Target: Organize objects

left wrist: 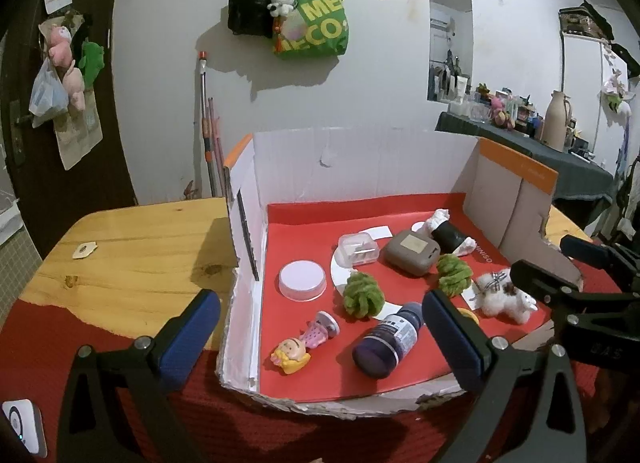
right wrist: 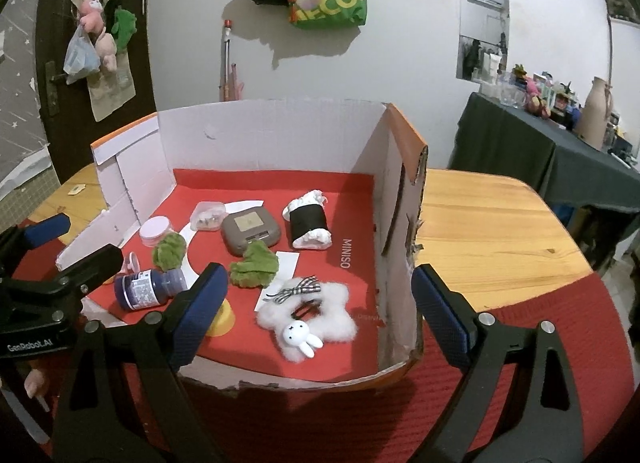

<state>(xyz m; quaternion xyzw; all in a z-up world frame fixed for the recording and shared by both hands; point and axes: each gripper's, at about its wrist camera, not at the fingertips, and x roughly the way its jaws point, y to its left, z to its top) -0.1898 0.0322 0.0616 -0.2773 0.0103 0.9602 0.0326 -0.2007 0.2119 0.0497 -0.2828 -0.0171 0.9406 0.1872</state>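
A cut-down cardboard box [left wrist: 360, 159] [right wrist: 272, 131] with a red floor holds several small items: a dark blue bottle [left wrist: 390, 339] [right wrist: 148, 289] on its side, two green fuzzy pieces [left wrist: 363, 295] [right wrist: 254, 265], a grey case [left wrist: 412, 251] [right wrist: 251, 231], a white fluffy rabbit clip [left wrist: 505, 297] [right wrist: 307, 317], a black-and-white roll [left wrist: 450, 237] [right wrist: 309, 226], a white round lid [left wrist: 302, 279] [right wrist: 156, 230], a clear small box [left wrist: 357, 249] [right wrist: 207, 215], a doll figure [left wrist: 291, 355] and a yellow piece [right wrist: 222, 321]. My left gripper [left wrist: 320, 335] is open above the box's front left. My right gripper [right wrist: 316, 315] is open over the rabbit clip.
The box stands on a wooden table [left wrist: 140, 247] [right wrist: 480, 231] with a red cloth [left wrist: 280, 435] [right wrist: 540, 343] at the front. A white device [left wrist: 22, 425] lies at the left front edge. A dark-clothed side table [right wrist: 540, 151] stands to the right. Bags hang on the wall [left wrist: 308, 19].
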